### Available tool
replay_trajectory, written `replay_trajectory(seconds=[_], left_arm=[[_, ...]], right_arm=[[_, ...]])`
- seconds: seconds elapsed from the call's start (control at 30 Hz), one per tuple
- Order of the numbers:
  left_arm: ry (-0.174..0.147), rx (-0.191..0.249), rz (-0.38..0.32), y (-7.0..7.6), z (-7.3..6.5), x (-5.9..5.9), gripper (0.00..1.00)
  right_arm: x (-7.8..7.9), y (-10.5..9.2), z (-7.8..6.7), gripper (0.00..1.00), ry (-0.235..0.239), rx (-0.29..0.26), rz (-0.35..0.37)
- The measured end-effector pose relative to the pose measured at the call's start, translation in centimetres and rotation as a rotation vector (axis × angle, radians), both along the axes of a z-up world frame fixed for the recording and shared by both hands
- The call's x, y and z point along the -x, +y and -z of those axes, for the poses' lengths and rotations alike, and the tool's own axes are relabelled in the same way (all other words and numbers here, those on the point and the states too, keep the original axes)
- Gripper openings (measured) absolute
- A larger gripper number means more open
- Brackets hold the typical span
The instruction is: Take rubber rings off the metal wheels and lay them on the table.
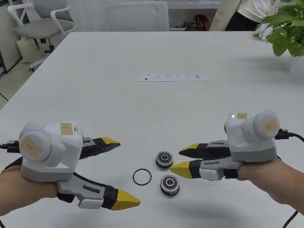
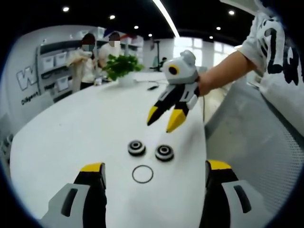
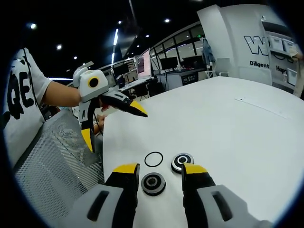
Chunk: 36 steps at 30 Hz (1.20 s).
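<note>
White, matte surface — at lower left the left gripper points inward, jaws spread wide; at lower right the right gripper, jaws parted. Between them lie a thin black rubber ring, flat, and two round, dark-rimmed metal wheels.

Rubber ring flat on table, beside wheels.

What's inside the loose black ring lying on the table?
Bare table shows inside the ring; one wheel and the other wheel lie outside it. Nothing covers the ring, so none of its inside is hidden.
</note>
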<state>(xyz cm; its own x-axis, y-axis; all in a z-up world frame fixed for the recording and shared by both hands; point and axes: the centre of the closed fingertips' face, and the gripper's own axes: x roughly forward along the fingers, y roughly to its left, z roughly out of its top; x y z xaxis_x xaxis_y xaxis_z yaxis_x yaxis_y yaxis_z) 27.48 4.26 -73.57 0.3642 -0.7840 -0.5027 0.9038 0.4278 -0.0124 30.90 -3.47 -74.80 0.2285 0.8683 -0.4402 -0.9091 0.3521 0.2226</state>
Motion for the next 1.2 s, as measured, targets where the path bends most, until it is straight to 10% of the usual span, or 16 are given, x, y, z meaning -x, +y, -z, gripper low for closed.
replay_trajectory(seconds=[1.2], left_arm=[[0.109,0.008,0.056,-4.2,3.0,-0.7,0.63]], right_arm=[[2.6,-0.7,5.8,0.25,0.005,0.134,-0.104]])
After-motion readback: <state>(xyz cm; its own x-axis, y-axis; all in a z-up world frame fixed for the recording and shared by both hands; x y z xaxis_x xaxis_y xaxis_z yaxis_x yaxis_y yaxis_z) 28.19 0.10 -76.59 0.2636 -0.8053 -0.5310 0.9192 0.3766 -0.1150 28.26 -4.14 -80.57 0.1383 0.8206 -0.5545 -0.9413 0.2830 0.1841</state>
